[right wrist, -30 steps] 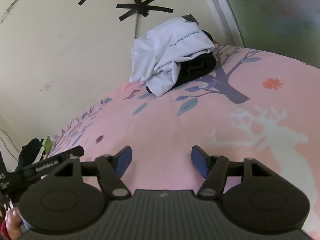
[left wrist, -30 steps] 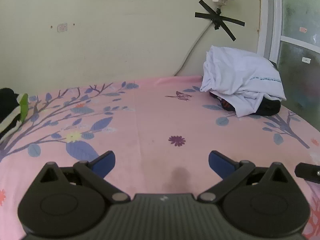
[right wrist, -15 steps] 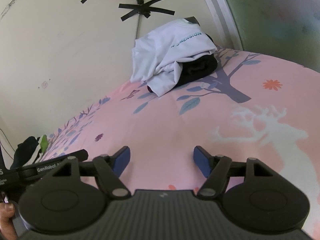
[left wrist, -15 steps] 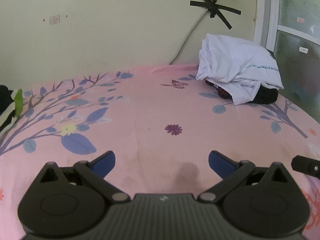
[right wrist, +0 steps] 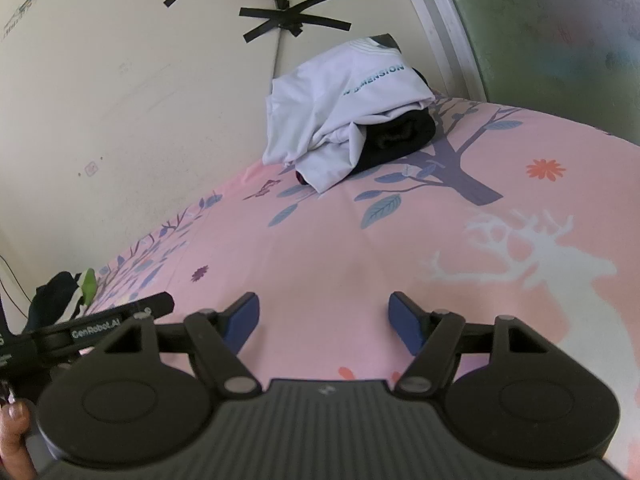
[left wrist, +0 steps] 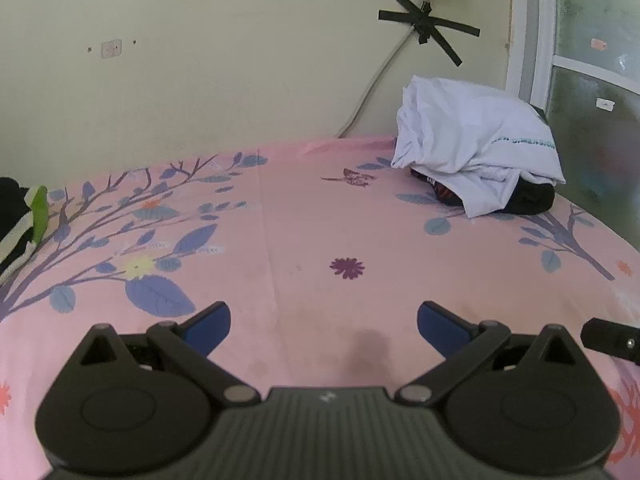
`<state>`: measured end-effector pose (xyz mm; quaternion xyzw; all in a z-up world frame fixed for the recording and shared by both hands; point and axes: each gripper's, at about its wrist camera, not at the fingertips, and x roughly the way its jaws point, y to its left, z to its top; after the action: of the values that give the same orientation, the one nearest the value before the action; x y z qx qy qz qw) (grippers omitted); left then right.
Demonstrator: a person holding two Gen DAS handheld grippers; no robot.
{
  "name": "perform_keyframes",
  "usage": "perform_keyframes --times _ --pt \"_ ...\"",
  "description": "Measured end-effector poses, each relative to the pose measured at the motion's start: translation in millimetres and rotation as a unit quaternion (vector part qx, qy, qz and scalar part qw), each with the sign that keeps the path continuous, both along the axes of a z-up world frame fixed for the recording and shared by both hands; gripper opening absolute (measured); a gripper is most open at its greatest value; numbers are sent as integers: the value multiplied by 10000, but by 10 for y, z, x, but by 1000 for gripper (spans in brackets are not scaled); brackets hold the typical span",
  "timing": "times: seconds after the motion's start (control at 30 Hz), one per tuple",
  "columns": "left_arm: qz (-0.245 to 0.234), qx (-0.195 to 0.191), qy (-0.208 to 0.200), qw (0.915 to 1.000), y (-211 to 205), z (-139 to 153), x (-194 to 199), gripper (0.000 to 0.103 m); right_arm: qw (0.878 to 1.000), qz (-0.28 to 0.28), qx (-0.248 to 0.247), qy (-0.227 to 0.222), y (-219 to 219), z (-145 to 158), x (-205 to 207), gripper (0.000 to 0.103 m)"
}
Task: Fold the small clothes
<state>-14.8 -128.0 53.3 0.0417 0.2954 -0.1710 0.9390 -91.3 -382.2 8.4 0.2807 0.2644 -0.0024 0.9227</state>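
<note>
A crumpled white T-shirt (left wrist: pixel 472 148) (right wrist: pixel 332 116) with teal lettering lies over a rolled black garment (left wrist: pixel 532 200) (right wrist: pixel 400 132) at the far right corner of the pink floral bedsheet (left wrist: pixel 320 220) (right wrist: pixel 360 240). A black, white and green garment (left wrist: pixel 24 224) (right wrist: pixel 64 292) lies at the sheet's left edge. My left gripper (left wrist: pixel 323 318) hovers open over bare sheet, holding nothing. My right gripper (right wrist: pixel 324 310) is open too, with only sheet between its blue pads. Both stand well short of the white shirt.
A cream wall runs behind the bed, with a power strip and cable (left wrist: pixel 372 88) taped to it. A frosted glass door (right wrist: pixel 560 20) stands at the right. The left gripper's body (right wrist: pixel 100 320) and a person's finger (right wrist: pixel 12 432) show at the lower left of the right wrist view.
The right gripper's jaws have spread slightly wider. Both views have shifted a little; the clothes have not moved.
</note>
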Motion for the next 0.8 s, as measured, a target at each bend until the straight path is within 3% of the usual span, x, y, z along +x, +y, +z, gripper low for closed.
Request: perform_keyframes --times 0.17,0.4,0.8 --pt "8 81 -308 9995 -6 41 -72 103 10000 2 -1 0 3 -3 1 66" --pt "-75 213 -443 9988 -51 55 -115 103 10000 7 1 2 1 -4 7 66" --pt "-11 251 -220 9994 -49 55 -91 103 10000 24 11 18 10 3 12 67"
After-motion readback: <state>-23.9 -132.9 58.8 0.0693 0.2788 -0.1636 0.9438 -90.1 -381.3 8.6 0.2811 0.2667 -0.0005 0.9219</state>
